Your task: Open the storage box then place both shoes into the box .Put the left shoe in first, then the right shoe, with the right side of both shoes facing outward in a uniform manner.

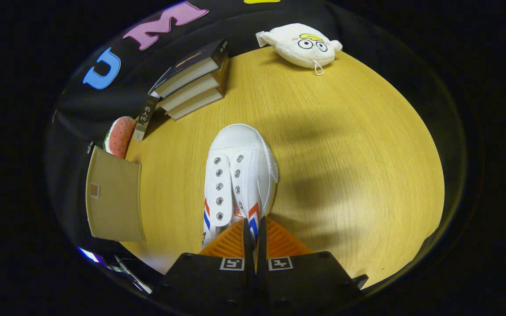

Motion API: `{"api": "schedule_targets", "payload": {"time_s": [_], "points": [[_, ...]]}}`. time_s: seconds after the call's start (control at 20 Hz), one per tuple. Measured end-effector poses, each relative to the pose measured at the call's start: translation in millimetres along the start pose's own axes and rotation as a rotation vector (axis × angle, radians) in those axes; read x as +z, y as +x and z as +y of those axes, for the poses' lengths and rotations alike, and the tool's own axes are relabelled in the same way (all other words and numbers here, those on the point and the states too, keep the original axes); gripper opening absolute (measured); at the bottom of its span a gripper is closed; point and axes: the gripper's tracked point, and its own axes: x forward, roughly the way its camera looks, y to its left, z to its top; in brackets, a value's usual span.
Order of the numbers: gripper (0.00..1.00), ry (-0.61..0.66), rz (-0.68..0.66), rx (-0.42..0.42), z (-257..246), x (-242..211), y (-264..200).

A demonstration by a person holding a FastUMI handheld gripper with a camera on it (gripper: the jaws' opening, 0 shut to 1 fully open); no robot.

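Observation:
A white canvas shoe (239, 175) with metal eyelets and red and blue side stripes hangs above the wooden table (345, 166), toe pointing away from me. My gripper (255, 228) is shut on the shoe's collar edge, which is pinched between the two fingers with almost no gap. The shoe's heel is hidden behind the fingers. A tan flat panel (114, 197), possibly the storage box or its lid, lies at the table's left edge; I cannot tell whether it is open.
A stack of three books (193, 81) lies at the far left of the table, with a watermelon-slice plush (120, 136) beside it. A white plush toy with cartoon eyes (303, 44) sits at the far edge. Black cloth surrounds the table.

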Motion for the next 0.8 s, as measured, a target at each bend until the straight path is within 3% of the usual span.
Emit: {"api": "schedule_targets", "payload": {"time_s": [0.4,0.8], "points": [[0.05,0.050,-0.112,0.124,53,29,-56],[0.05,-0.068,-0.146,0.298,190,49,-120]]}}
